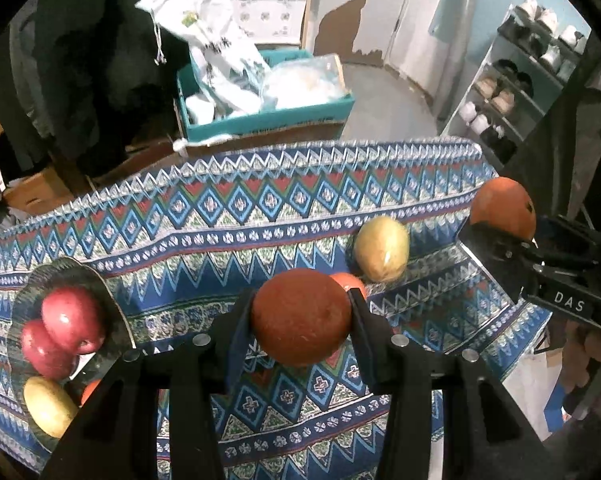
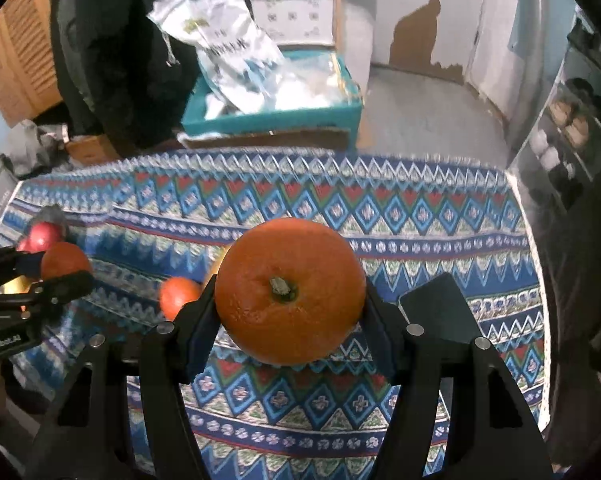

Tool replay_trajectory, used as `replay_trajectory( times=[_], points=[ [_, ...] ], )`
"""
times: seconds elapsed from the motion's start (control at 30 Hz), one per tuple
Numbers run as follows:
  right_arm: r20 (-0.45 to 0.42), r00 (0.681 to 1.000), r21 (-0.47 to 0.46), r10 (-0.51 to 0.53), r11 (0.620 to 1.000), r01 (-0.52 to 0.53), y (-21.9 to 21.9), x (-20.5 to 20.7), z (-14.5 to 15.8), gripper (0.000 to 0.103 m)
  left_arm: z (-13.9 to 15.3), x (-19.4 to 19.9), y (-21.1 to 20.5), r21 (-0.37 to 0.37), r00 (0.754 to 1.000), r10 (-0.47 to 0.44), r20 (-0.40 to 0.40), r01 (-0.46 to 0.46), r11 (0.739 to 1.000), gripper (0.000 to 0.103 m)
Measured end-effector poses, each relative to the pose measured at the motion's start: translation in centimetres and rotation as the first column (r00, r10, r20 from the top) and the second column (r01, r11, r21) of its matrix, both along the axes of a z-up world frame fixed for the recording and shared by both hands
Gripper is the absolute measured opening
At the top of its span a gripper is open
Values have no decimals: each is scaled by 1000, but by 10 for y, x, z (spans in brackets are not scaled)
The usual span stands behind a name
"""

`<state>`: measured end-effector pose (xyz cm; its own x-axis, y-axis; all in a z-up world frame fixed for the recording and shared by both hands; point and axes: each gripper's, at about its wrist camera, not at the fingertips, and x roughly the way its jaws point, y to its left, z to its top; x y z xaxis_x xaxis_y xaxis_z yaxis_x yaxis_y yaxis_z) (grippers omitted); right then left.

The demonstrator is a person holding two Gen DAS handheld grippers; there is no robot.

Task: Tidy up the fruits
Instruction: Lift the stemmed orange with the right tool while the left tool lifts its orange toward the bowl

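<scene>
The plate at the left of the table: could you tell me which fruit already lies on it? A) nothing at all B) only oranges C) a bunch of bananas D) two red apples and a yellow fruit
D: the left wrist view shows two red apples and a yellow fruit lying on the plate, while each gripper holds an orange clear of the table.

Patterned tablecloth (image 1: 260, 216), teal box (image 1: 268, 118) of plastic bags (image 1: 220, 40), shoe rack (image 1: 512, 80)
</scene>
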<state>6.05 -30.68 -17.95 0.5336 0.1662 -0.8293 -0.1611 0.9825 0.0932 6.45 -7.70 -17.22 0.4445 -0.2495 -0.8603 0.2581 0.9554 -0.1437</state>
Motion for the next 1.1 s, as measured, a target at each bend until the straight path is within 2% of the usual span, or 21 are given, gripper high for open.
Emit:
replay_trajectory(
  times=[0.43,0.87,1.1],
  points=[
    [120,991,32,54,998,-58,24,-20,58,64,44,-19,17,-31,995,14,94,-11,999,46],
    [190,978,53,82,994,-94,39,-34,92,64,83,-35,44,-63,984,50,173,-39,997,46],
    [209,973,63,100,991,-115,50,-36,104,64,89,-39,54,-75,981,64,183,-51,996,46]
  ],
)
